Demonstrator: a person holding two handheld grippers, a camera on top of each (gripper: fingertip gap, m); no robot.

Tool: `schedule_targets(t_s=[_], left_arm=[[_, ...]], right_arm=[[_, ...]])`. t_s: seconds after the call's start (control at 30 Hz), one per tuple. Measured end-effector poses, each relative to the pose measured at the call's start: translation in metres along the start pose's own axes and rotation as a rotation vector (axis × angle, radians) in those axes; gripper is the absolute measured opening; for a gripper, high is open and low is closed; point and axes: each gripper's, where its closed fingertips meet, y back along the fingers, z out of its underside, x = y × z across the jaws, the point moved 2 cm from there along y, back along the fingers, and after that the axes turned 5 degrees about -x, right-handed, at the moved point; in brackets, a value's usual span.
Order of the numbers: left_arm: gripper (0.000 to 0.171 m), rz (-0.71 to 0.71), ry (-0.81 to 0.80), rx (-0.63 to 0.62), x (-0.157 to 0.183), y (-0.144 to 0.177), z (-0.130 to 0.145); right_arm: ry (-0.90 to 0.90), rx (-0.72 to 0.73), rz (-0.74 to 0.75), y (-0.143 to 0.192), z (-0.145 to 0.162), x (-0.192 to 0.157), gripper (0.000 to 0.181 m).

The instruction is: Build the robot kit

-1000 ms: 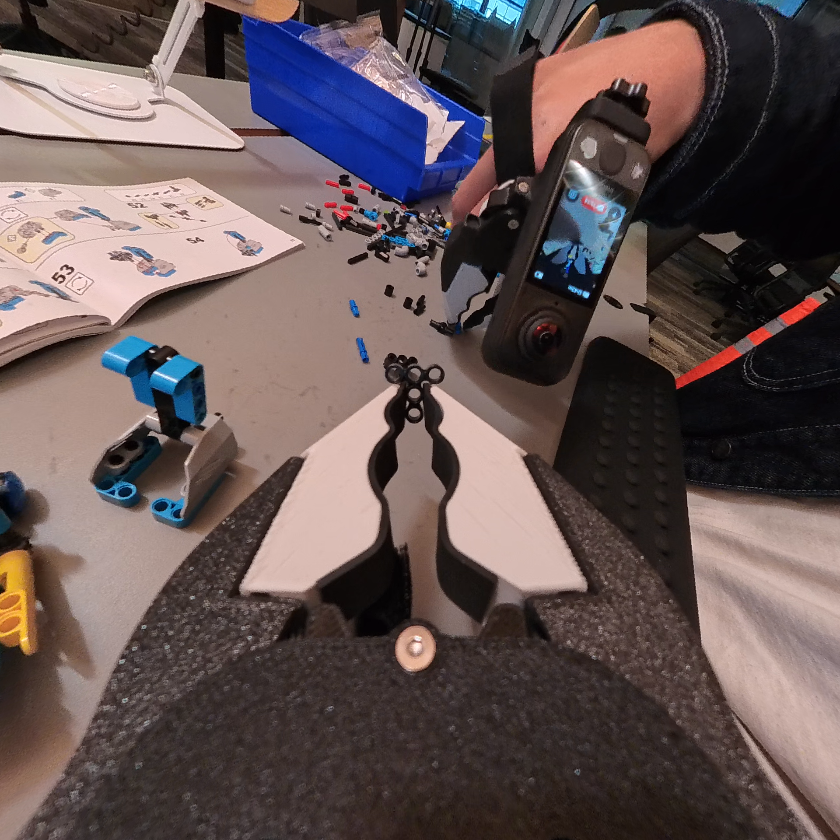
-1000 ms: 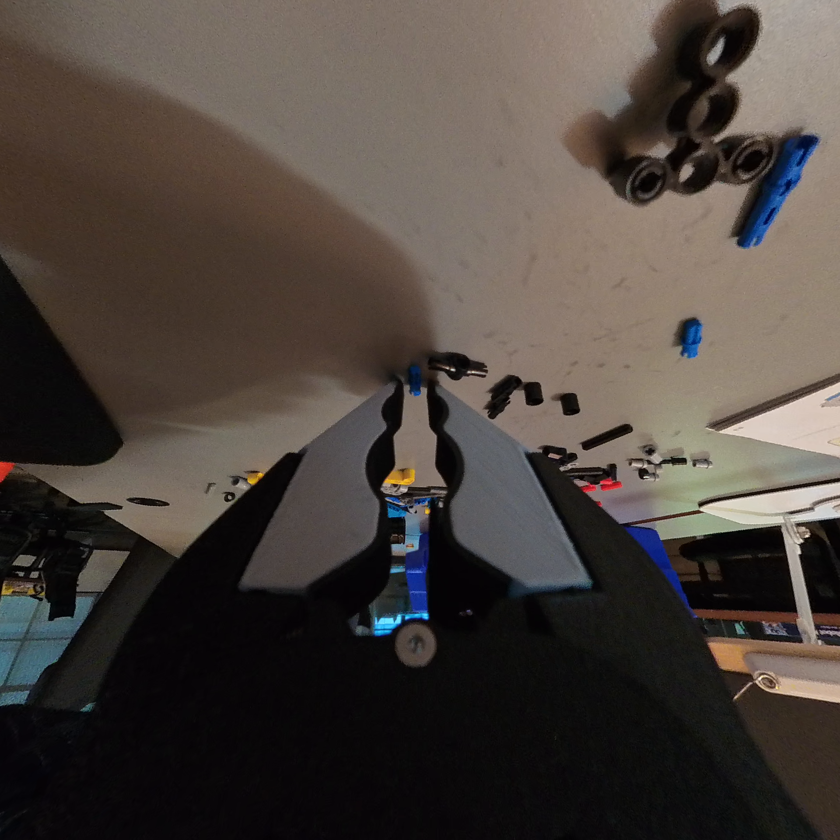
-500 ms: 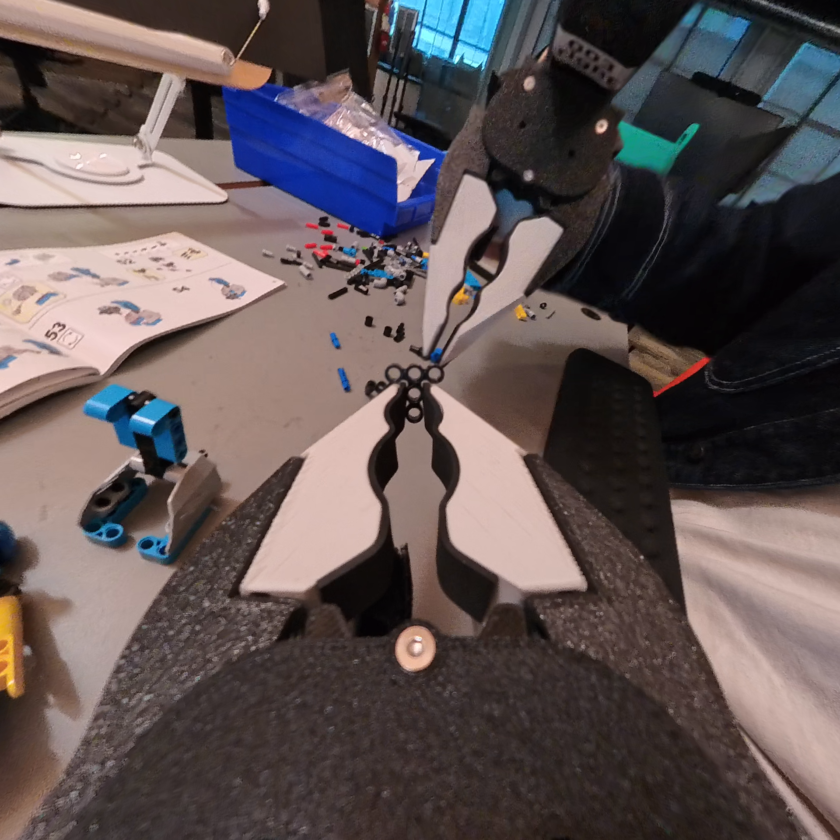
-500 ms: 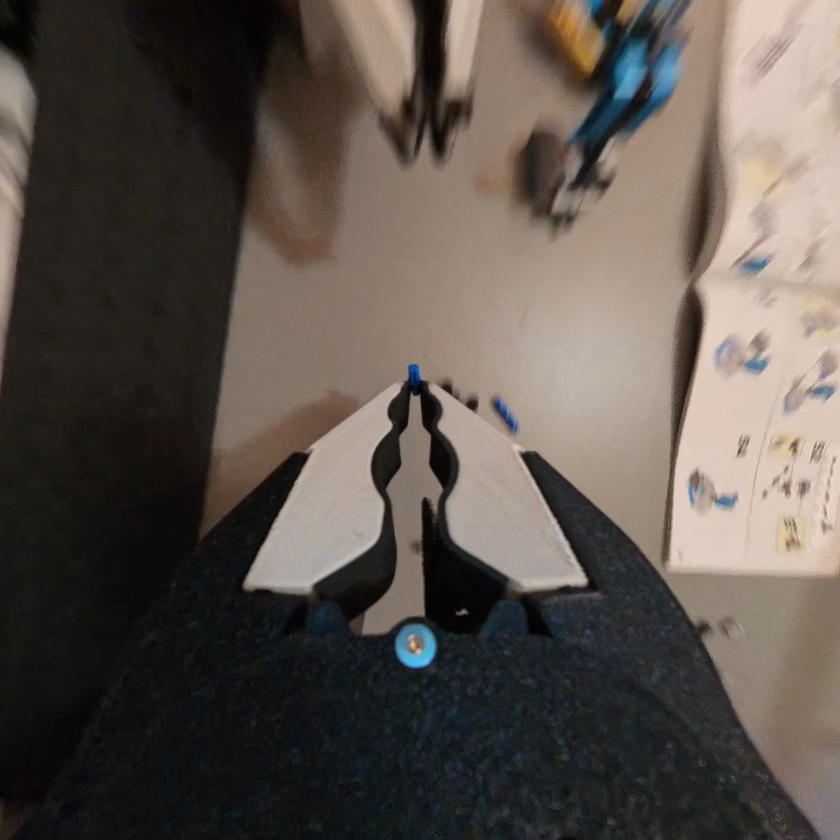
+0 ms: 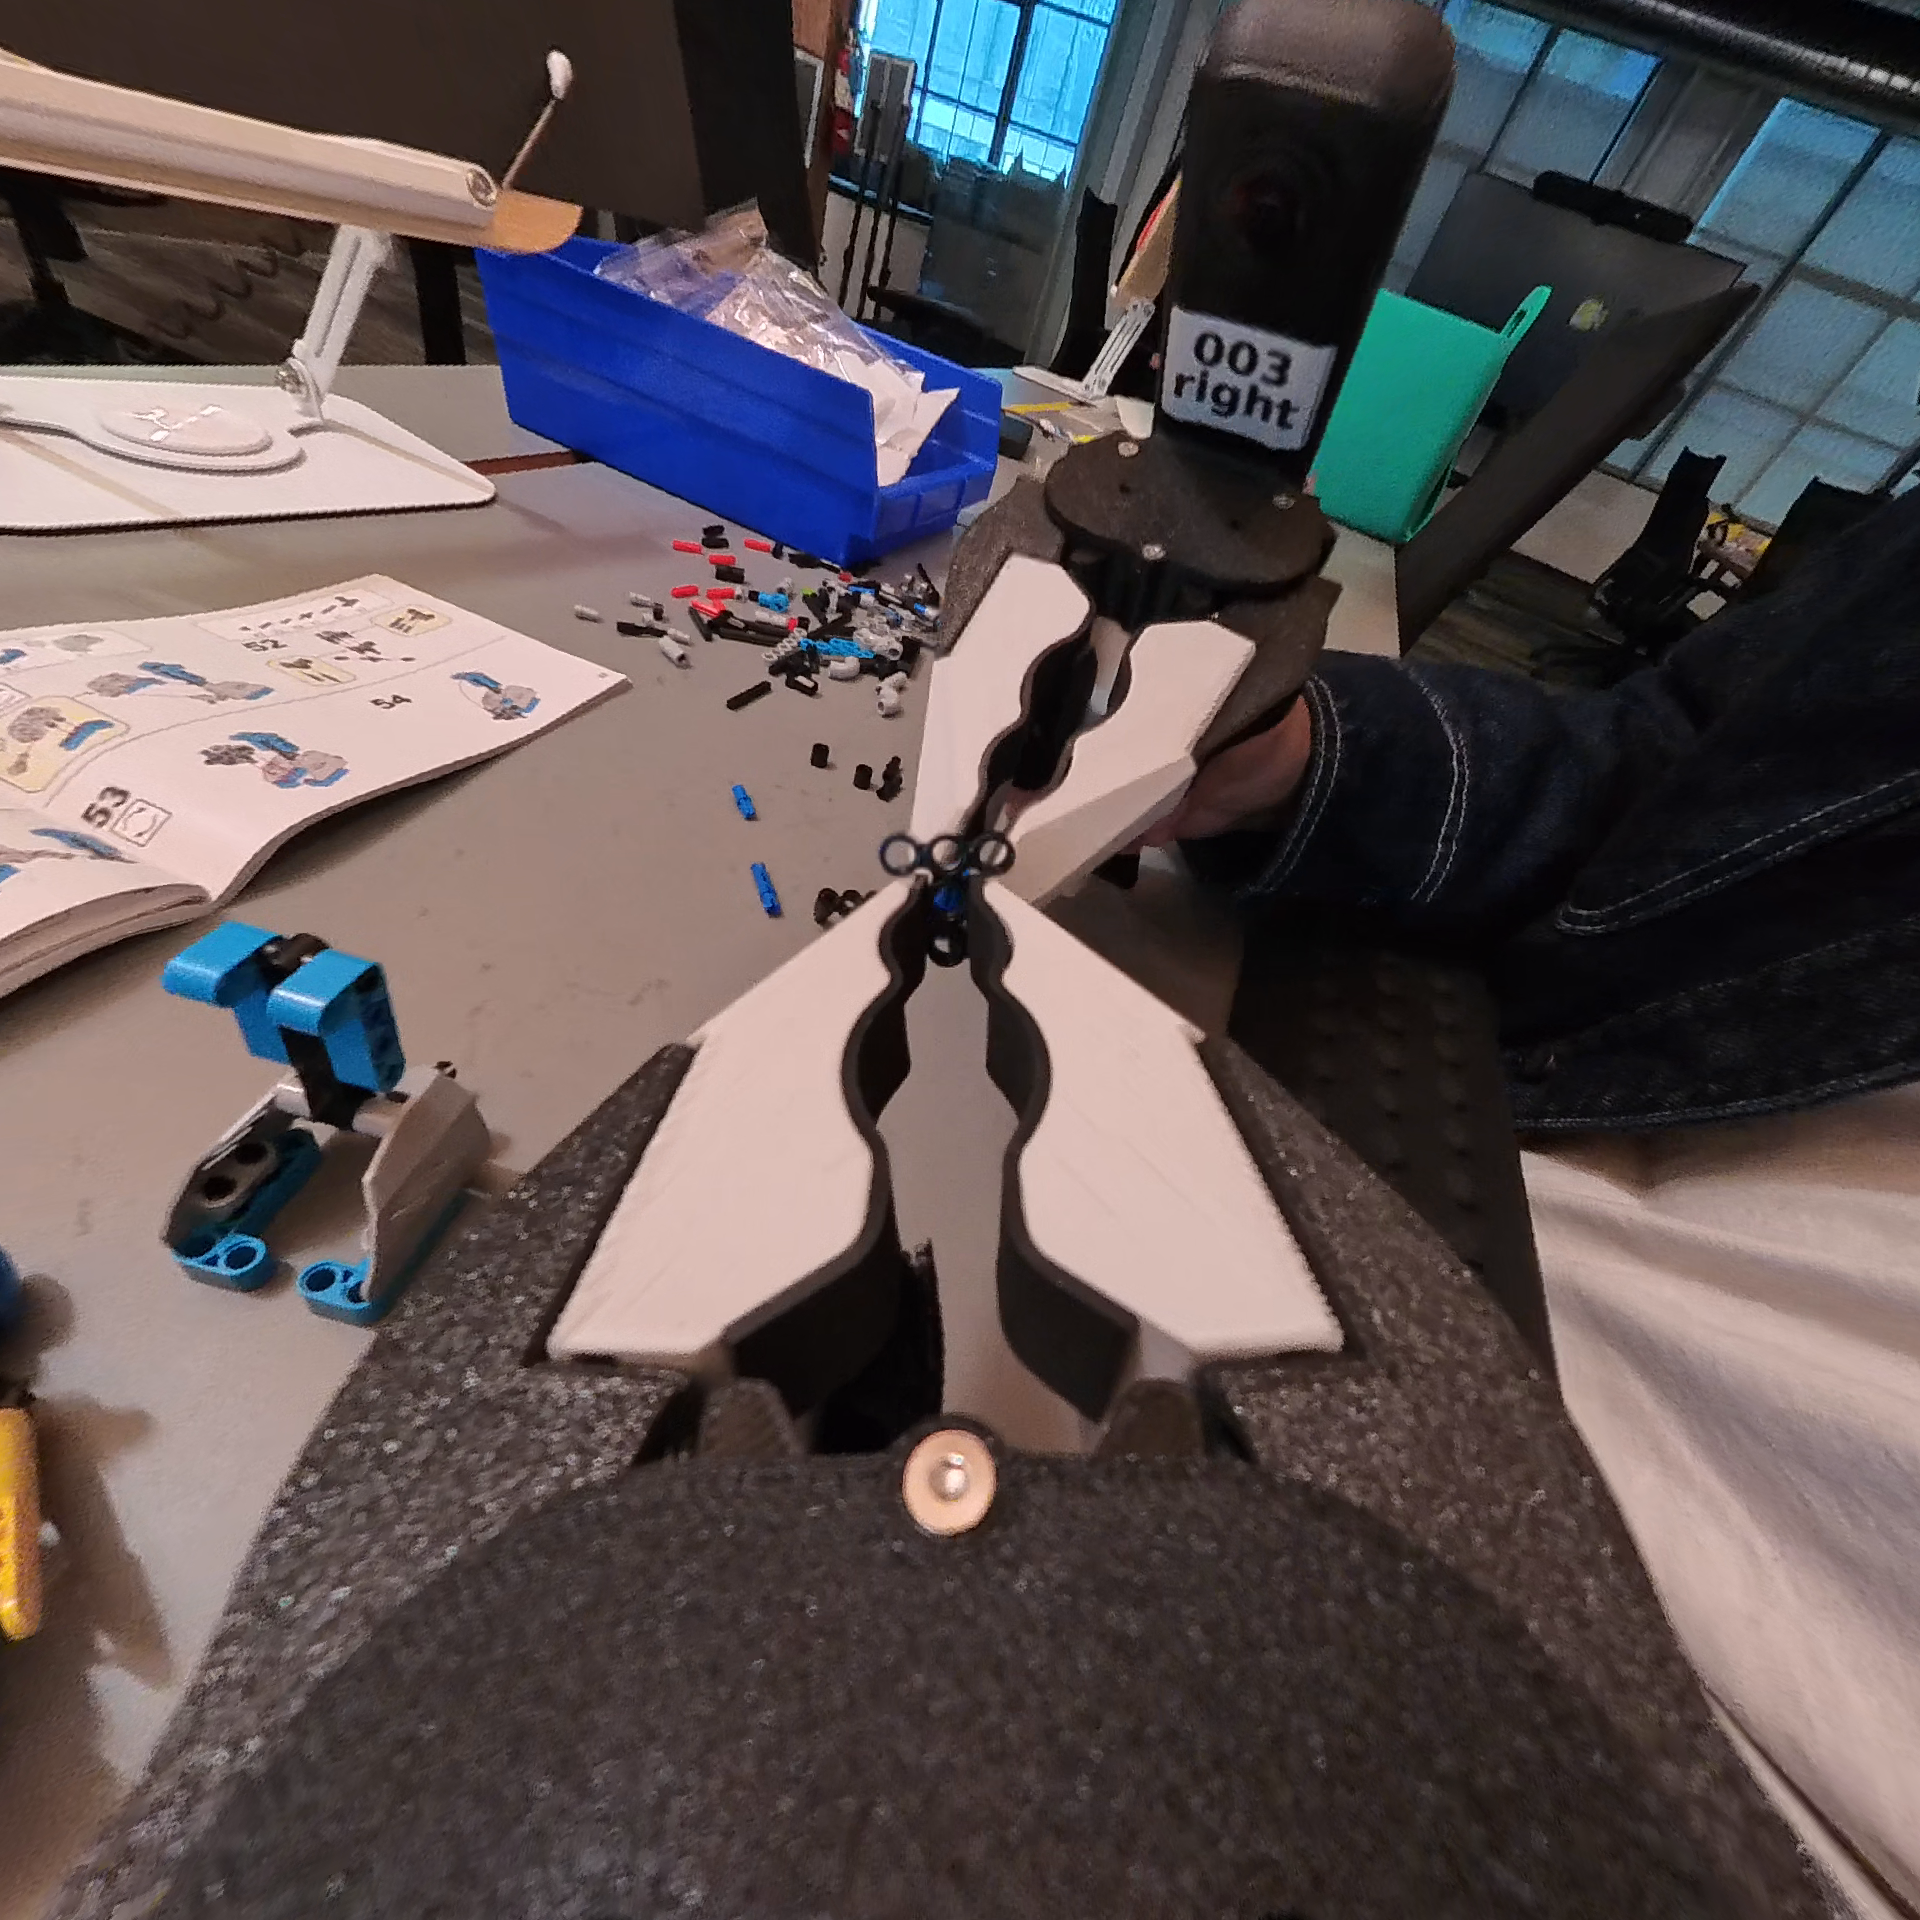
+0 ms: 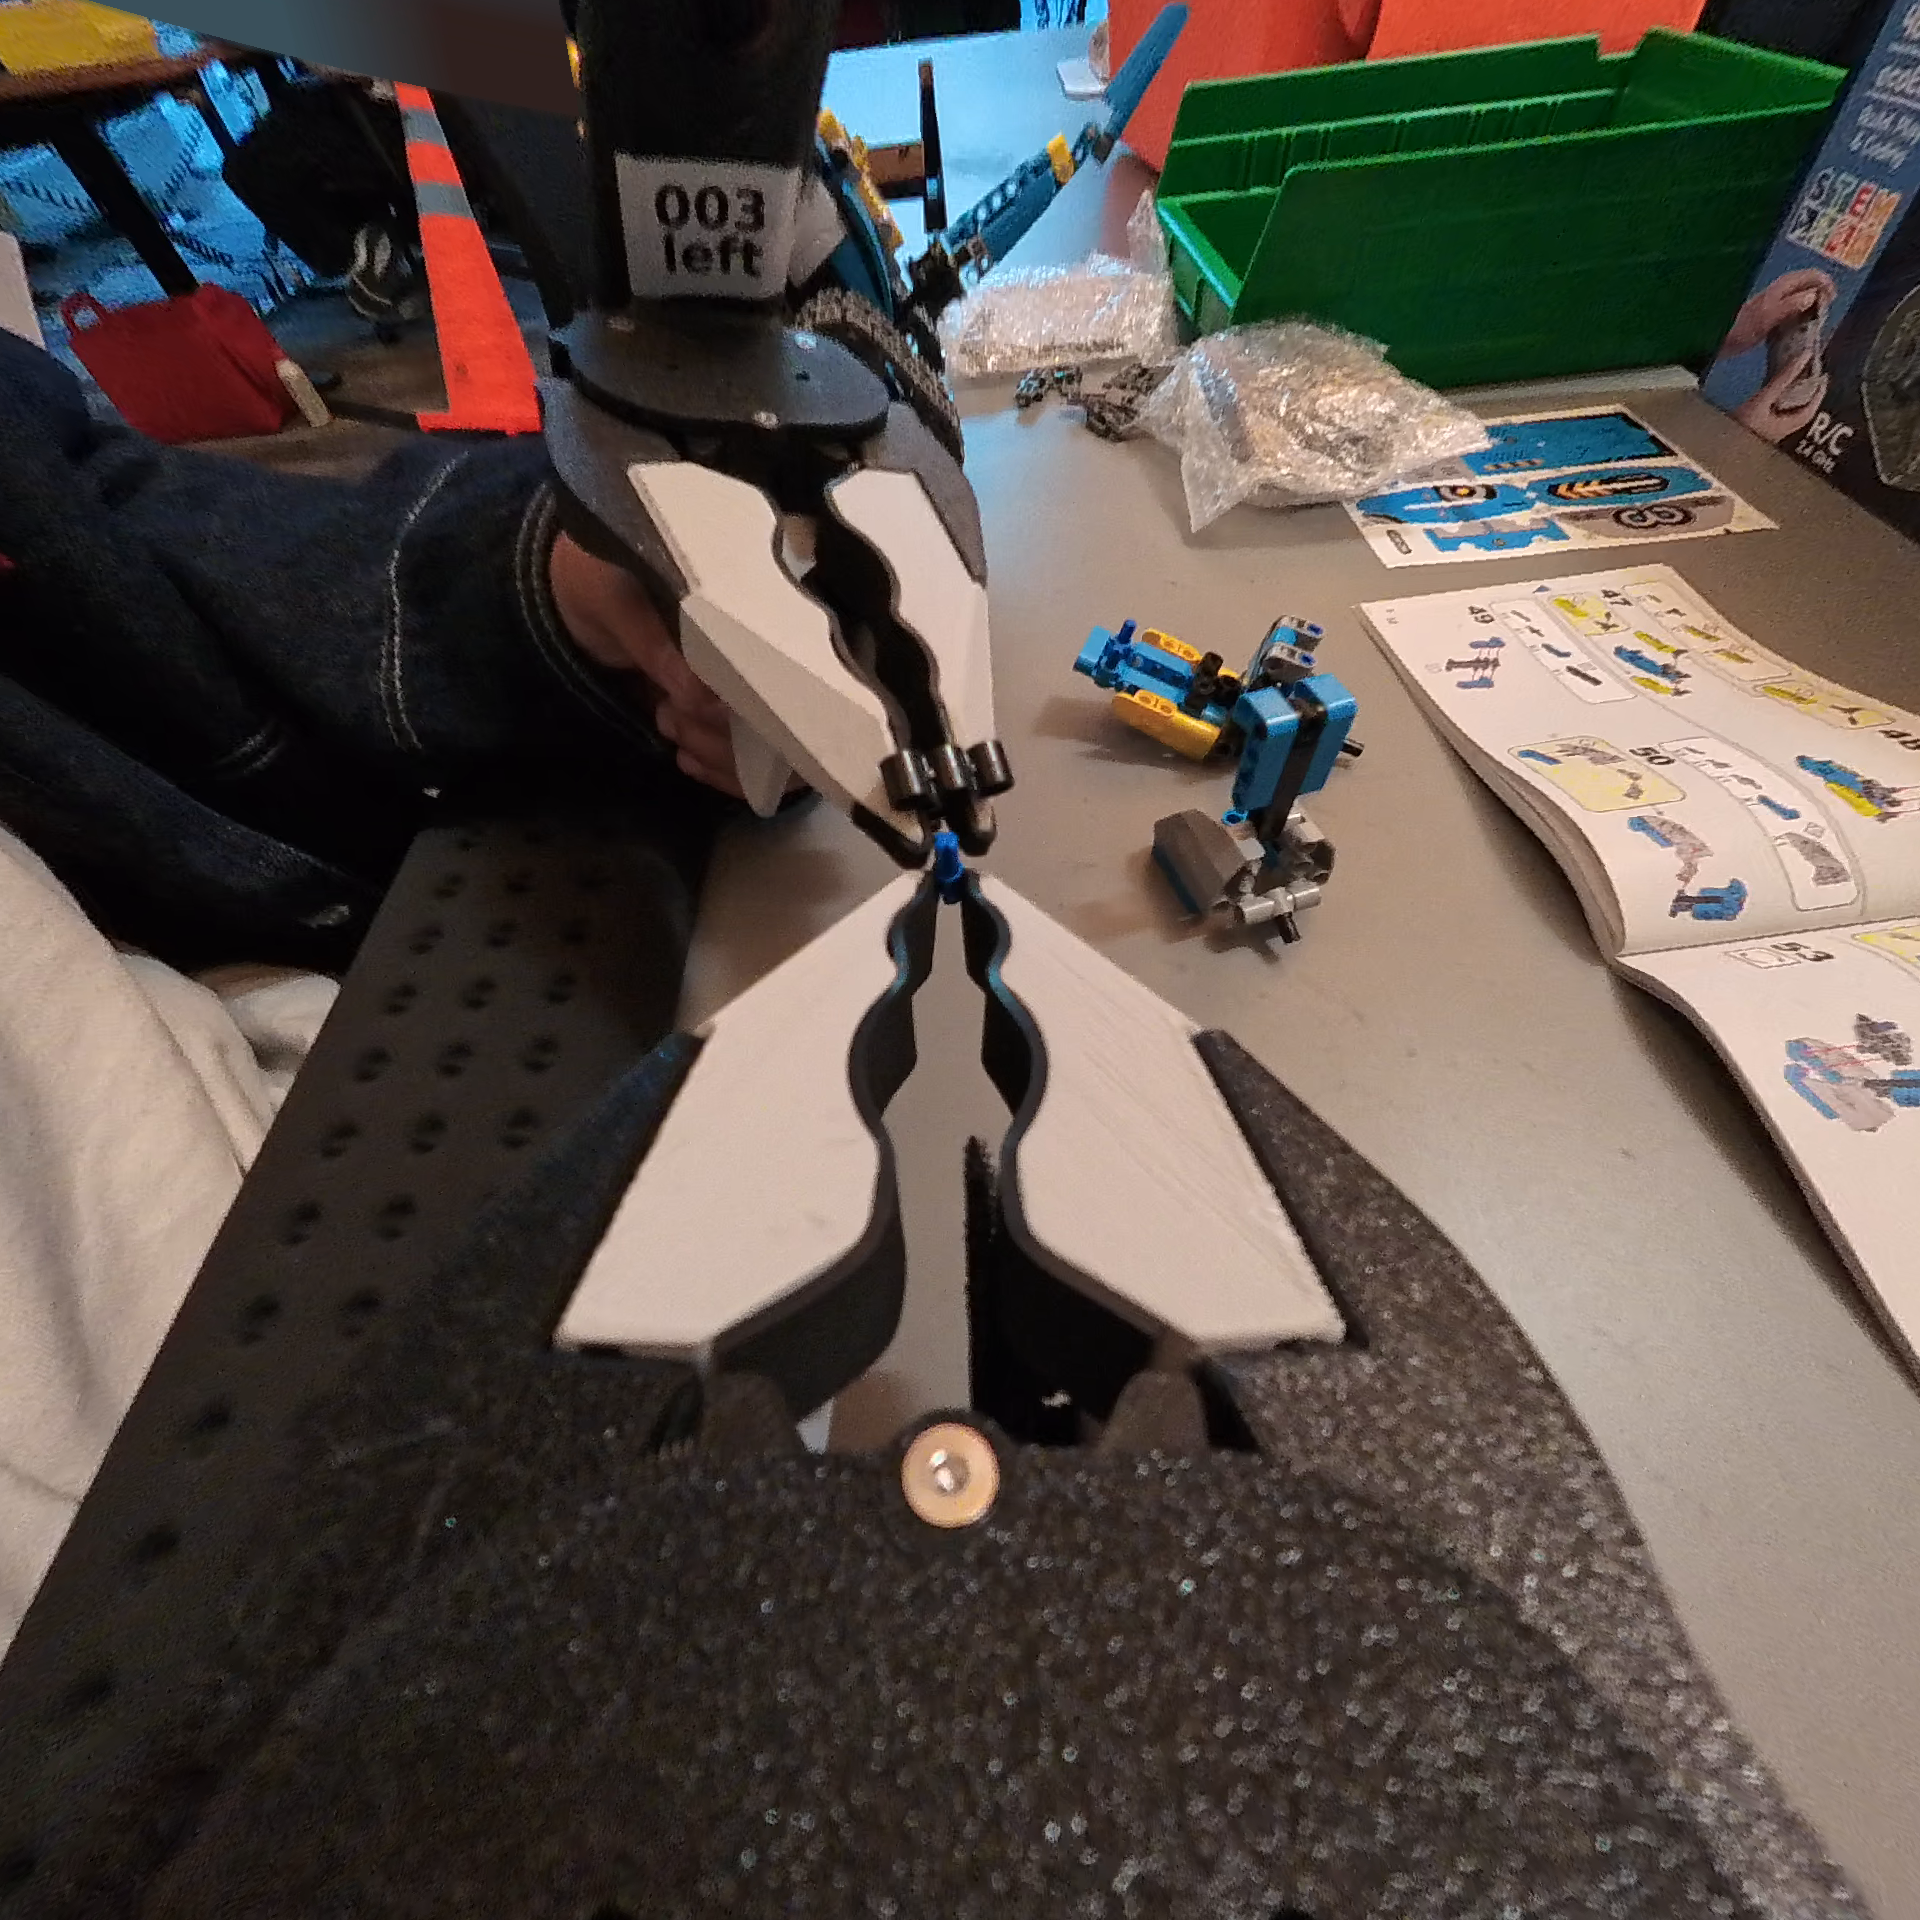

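My left gripper (image 5: 943, 906) is shut on a black T-shaped beam with round holes (image 5: 945, 854), held above the grey table (image 5: 582, 935). My right gripper (image 6: 945, 885) is shut on a small blue pin (image 6: 945, 862) that sticks out of its tips. The two grippers face each other tip to tip. The pin (image 5: 948, 896) touches the beam (image 6: 945, 774) at its stem. The right gripper (image 5: 968, 871) comes in from above in the left wrist view. The left gripper (image 6: 943, 826) comes in from above in the right wrist view.
Blue-grey brick sub-assembly (image 5: 312, 1112) (image 6: 1268, 790) and open instruction booklet (image 5: 260, 707) (image 6: 1714, 779) lie beside the grippers. Loose small parts (image 5: 810, 634) lie before a blue bin (image 5: 727, 416). Black perforated pad (image 5: 1371, 1091) (image 6: 436, 1039) lies at the table edge. Green bin (image 6: 1507, 187) and plastic bags (image 6: 1278, 416) stand farther off. The tips of both grippers are at nearly the same place.
My right gripper has lifted from the table, turned over and swung round to face the left gripper, bringing the blue pin against the black beam. The left gripper has tilted up slightly.
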Motion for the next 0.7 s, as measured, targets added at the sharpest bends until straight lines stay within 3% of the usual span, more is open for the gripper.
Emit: schedule_targets(t_s=[0.17,0.7], left_arm=[[0.007,0.019,0.021,-0.003,-0.0002,-0.0001,0.0004],[0.007,-0.007,-0.018,-0.007,0.0003,-0.002,0.0003]], right_arm=[[0.096,-0.019,0.05,0.0003,0.0015,-0.0005,0.004],[0.077,-0.012,0.033,-0.0019,0.0015,-0.0033,0.003]])
